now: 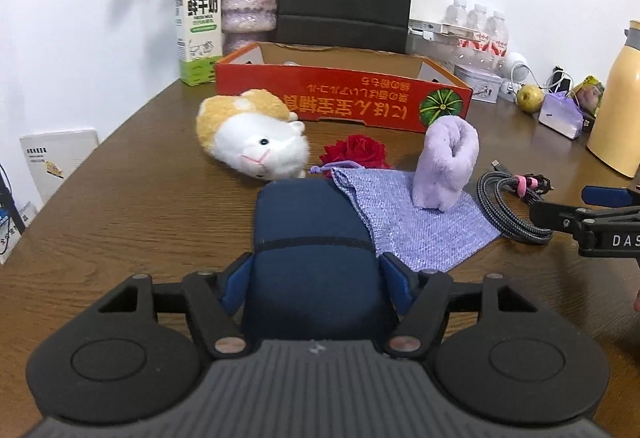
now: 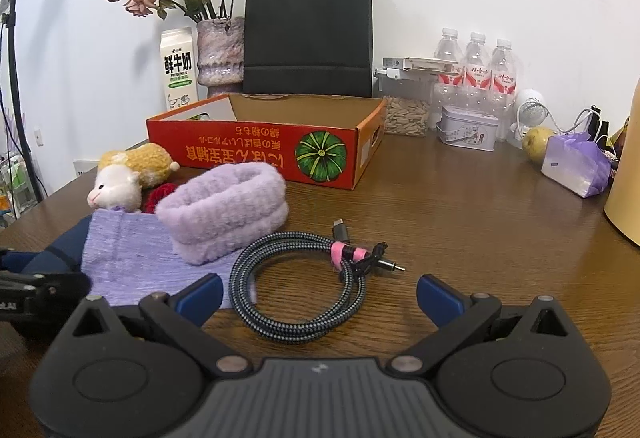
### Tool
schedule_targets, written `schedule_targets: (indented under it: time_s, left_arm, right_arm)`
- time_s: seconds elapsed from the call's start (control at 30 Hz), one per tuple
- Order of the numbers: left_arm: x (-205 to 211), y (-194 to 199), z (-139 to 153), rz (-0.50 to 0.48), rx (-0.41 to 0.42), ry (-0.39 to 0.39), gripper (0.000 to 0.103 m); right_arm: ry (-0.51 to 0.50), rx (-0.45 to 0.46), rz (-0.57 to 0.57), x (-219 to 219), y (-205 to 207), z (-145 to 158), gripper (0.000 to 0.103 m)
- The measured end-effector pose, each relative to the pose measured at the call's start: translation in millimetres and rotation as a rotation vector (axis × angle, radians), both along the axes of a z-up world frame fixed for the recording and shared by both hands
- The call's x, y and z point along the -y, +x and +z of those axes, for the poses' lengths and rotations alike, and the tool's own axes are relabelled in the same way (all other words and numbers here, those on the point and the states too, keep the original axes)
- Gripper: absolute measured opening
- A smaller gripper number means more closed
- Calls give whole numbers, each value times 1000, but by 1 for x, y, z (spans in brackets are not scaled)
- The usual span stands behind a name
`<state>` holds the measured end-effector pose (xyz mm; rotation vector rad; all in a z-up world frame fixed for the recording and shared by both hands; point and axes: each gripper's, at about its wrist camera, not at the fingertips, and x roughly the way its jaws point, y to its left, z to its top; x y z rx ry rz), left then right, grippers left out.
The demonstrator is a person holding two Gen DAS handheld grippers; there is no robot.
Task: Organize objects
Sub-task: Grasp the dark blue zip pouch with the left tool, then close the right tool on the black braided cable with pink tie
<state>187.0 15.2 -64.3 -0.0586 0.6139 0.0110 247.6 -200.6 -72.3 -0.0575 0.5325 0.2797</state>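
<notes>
**Left claw on the navy pouch, right claw open over the cable**

Left claw (image 1: 316,288) closed on a navy pouch (image 1: 312,234), blue pads pressed against both its sides; pouch lying flat on the brown counter (image 1: 132,222), far end toward a white-and-orange plush hamster (image 1: 256,133). Just right of the pouch, a lilac knitted bag (image 1: 416,226) spread flat, one corner tucked beside the pouch; on top of the bag, a fluffy lilac headband (image 1: 446,165) standing on edge; behind the bag, a red rose (image 1: 358,151) lying beside the hamster.

Right claw (image 2: 318,298) wide open, nothing between its pads, poised above a coiled braided cable (image 2: 300,290) bound with a pink tie; cable resting on the counter, its left edge touching the knitted bag.

Farther back, an open red cardboard box (image 2: 264,153) with a pumpkin printed on its side; behind the box, a milk carton (image 2: 179,69), a vase of dried roses (image 2: 221,53) and a black paper bag (image 2: 308,33) against the wall; off to the right, water bottles (image 2: 476,73), a small tin (image 2: 468,133) and a pear (image 2: 538,143).
</notes>
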Motion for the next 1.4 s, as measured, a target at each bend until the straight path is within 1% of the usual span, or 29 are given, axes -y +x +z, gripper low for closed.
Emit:
schedule_targets:
  time_s: [0.07, 0.17, 0.23, 0.27, 0.3, 0.4, 0.57, 0.67, 0.77, 0.87, 0.93, 1.0, 1.07, 1.17, 1.23, 1.33, 1.4]
  left_arm:
    - [-3, -1, 1, 9, -11, 7, 69]
    - [-9, -2, 1, 34, -30, 7, 74]
    - [-14, -7, 6, 45, -11, 4, 83]
    - [-15, -10, 8, 52, 2, 8, 91]
    - [-16, -14, 11, 57, 17, 17, 95]
    - [-16, -14, 13, 65, 12, 46, 95]
    - [-14, 4, 5, 66, -48, 47, 94]
    - [-12, 13, -3, 86, -71, 42, 89]
    - [-15, 11, -2, 66, -55, 28, 77]
    - [-25, 7, -2, 59, -56, 20, 78]
    - [-34, 2, -3, 66, -55, 35, 83]
    - [-44, -3, -4, 73, -55, 27, 90]
    - [-50, -5, -5, 84, -56, 27, 91]
    - [-49, 1, -5, 95, -66, 53, 92]
    - [-45, 6, -5, 80, -70, 51, 95]
    - [-42, 10, -7, 68, -80, 50, 103]
    - [-42, 10, -8, 63, -82, 48, 103]
  right_arm:
    - [2, -3, 0, 0, 0, 0, 103]
    - [3, -6, 2, 1, 2, 0, 103]
    - [4, -7, 2, 1, 2, 0, 103]
    - [4, -8, 2, 1, 2, 0, 103]
    - [5, -9, 3, 1, 2, 0, 103]
    - [6, -15, 5, 1, 2, -1, 103]
    - [8, -24, 6, 2, 4, -2, 103]
    - [10, -30, 4, 2, 5, -2, 103]
    - [12, -35, 4, 2, 5, -2, 103]
    - [14, -39, 6, 2, 5, -3, 103]
    - [16, -46, 12, 2, 6, -3, 103]
    - [15, -49, 17, 2, 7, -3, 103]
    - [13, -52, 18, 1, 7, -4, 103]
    - [16, -51, 23, 1, 7, -3, 103]
    - [21, -47, 40, -1, 7, -3, 103]
    - [16, -57, 58, -5, 8, -3, 103]
    - [17, -81, 60, -7, 12, -5, 103]
